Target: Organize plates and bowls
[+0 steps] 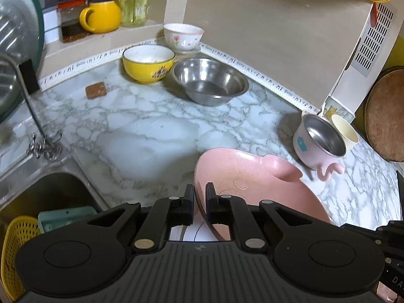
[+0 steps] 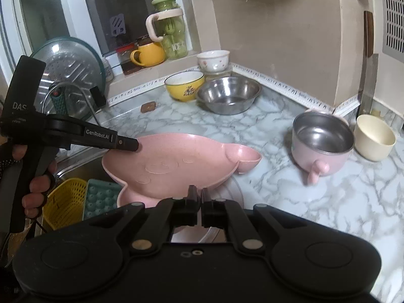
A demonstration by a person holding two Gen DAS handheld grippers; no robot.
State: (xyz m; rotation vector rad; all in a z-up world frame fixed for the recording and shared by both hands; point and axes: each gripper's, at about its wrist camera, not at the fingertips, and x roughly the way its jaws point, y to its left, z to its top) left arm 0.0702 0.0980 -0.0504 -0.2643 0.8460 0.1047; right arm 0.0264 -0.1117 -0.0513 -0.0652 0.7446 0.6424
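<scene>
We hold the pink pig-shaped plate [image 2: 176, 169] above the marble counter [image 2: 277, 176], left gripper [image 1: 200, 197] and right gripper [image 2: 198, 197] both clamped on its rim.

Plate [image 2: 176, 166] over tabletop [image 2: 277, 202] edge, by the sink [image 1: 50, 192].
Three bowls at back corner; pot [image 2: 320, 144] and cup [image 2: 373, 137] to the right.

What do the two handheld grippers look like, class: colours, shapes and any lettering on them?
Both are matte black plastic. The right gripper has two round caps, silver pivot pins and a ribbed body. The left gripper, seen side-on, has a pistol-style handle with white lettering, "GenRobot.AI" and "DAS". The hand on it wears a dark dotted glove.
</scene>
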